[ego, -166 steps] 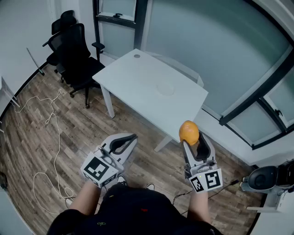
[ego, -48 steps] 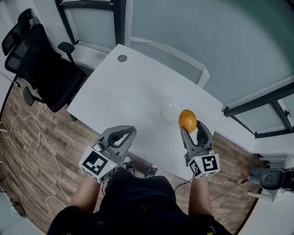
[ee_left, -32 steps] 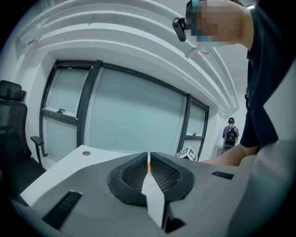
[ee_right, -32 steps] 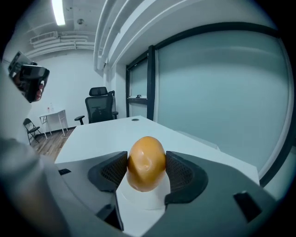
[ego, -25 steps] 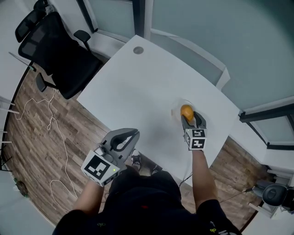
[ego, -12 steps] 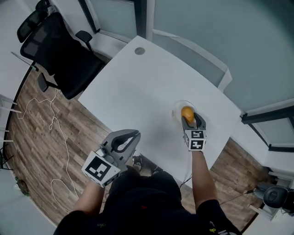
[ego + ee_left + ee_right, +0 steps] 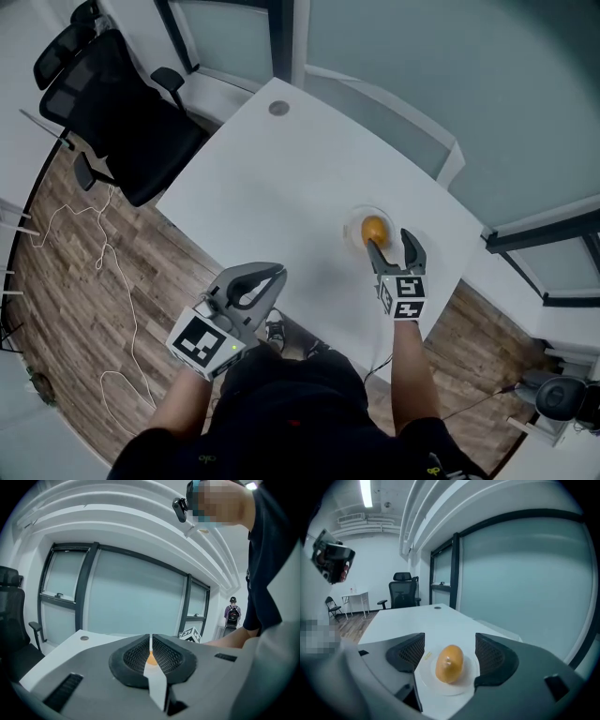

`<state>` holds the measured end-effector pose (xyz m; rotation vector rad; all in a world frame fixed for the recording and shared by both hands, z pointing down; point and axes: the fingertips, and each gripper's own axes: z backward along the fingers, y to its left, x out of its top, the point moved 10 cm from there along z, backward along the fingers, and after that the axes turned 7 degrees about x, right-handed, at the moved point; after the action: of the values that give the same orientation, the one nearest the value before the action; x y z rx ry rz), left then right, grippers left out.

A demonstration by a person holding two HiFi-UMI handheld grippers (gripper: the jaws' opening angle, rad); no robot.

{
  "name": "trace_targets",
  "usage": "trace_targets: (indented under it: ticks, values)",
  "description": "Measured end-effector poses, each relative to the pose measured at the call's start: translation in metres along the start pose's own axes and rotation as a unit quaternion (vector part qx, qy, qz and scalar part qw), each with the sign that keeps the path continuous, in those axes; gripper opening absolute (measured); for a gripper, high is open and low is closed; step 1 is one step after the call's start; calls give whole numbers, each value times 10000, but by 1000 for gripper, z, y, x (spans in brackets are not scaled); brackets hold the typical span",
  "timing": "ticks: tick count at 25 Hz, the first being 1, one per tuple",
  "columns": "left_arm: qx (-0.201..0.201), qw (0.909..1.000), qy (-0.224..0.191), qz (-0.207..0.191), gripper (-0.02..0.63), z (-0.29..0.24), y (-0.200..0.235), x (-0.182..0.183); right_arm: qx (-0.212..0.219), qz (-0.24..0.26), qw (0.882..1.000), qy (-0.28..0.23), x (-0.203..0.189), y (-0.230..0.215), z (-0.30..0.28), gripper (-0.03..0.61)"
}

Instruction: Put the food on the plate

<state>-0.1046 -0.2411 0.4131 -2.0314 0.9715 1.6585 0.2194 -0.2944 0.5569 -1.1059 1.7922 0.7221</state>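
An orange, egg-shaped piece of food (image 7: 374, 228) lies on a small white plate (image 7: 352, 235) on the white table (image 7: 281, 178). My right gripper (image 7: 391, 244) sits just behind the plate. Its jaws are opening, one on each side of the food, and neither pad touches it. In the right gripper view the food (image 7: 449, 663) rests in the middle of the plate (image 7: 440, 687), between the spread fingers (image 7: 491, 656) of the gripper (image 7: 450, 651). My left gripper (image 7: 274, 274) is shut and empty, held off the table's near edge; its closed jaws fill the left gripper view (image 7: 151, 652).
A black office chair (image 7: 103, 103) stands at the table's far left corner. A white cable (image 7: 103, 272) trails over the wooden floor. Glass walls run behind the table. A round cable grommet (image 7: 278, 108) sits at the table's far corner. A person (image 7: 233, 613) stands far off.
The right gripper carried the food over the table to the plate, then let go of it and drew back a little. The left gripper has barely moved.
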Motion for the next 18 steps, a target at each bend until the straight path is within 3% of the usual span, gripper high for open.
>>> trace_targets:
  ticks: [4,8,14,18]
  values:
    - [-117,9998,-107,-83,35,-1,-10,7,-56,55,9967,-813,41,8,53,323]
    - [-246,9993,-218,-179,35,-3,-23,16,-111,311,9901,-1367,70,19,103,231]
    - [-486,9973,-419,-359,35,-5,-45,31,-348,532,9816,-1801,93,33,165,97]
    - [-648,9953,-565,-439,35,-7,-60,40,-478,609,9773,-1970,102,42,199,48]
